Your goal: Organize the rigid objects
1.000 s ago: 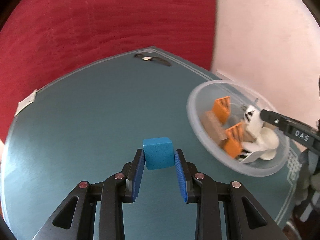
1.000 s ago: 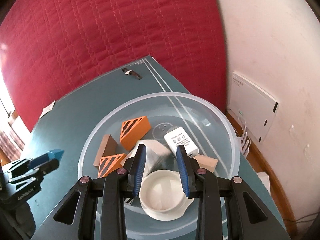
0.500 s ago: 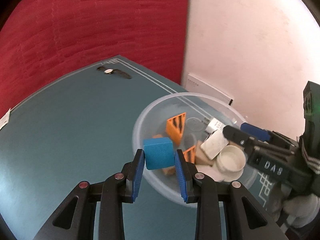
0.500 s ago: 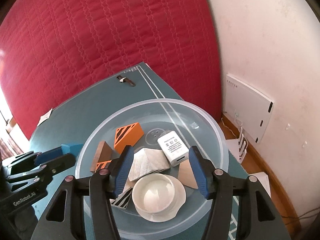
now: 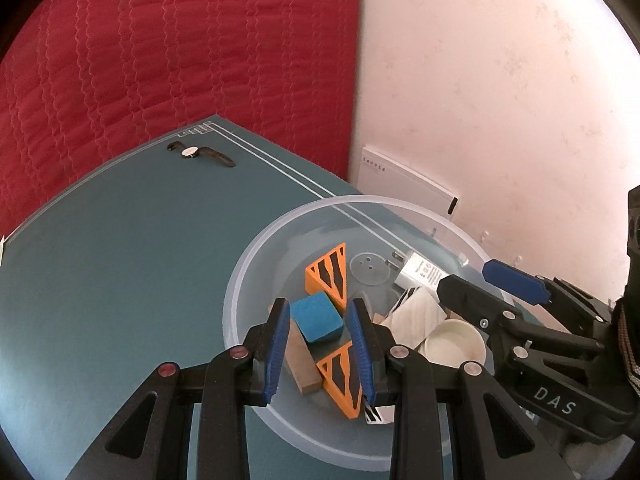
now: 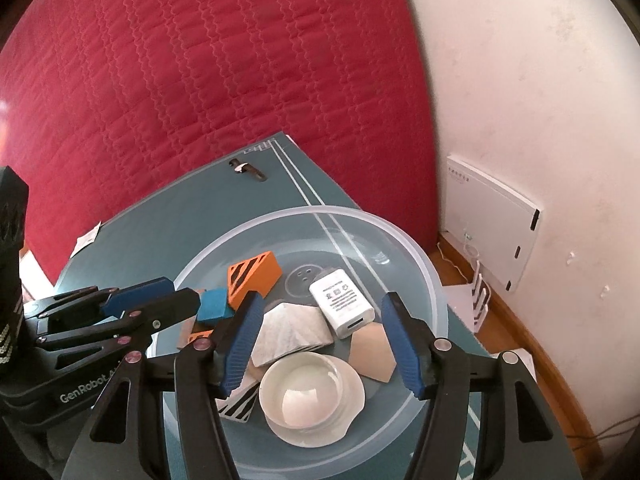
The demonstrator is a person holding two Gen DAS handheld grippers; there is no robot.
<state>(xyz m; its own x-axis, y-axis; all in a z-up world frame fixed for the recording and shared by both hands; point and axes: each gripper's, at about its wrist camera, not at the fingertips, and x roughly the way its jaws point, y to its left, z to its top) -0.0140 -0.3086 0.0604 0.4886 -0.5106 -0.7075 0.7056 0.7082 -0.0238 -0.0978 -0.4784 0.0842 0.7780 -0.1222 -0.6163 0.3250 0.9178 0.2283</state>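
Note:
A clear plastic bowl [image 5: 256,264] [image 6: 424,264] sits on the teal table and holds orange striped wedges [image 5: 328,276] [image 6: 252,276], wooden pieces [image 6: 292,330], a white charger [image 6: 342,302] and a white round dish [image 6: 312,394]. My left gripper [image 5: 320,316] is open above the bowl; a blue cube [image 5: 316,318] [image 6: 214,306] lies loose between its fingers on the other pieces. My right gripper [image 6: 320,316] is open wide and empty over the bowl's near side.
A wristwatch [image 5: 200,154] [image 6: 248,170] lies at the table's far edge. A red quilted backdrop stands behind the table. A white router [image 6: 492,216] leans on the wall at the right. A paper tag [image 6: 86,240] lies at the table's left edge.
My left gripper carried the blue cube from over the table to over the bowl and opened, letting it go. My right gripper opened wide and drew back a little.

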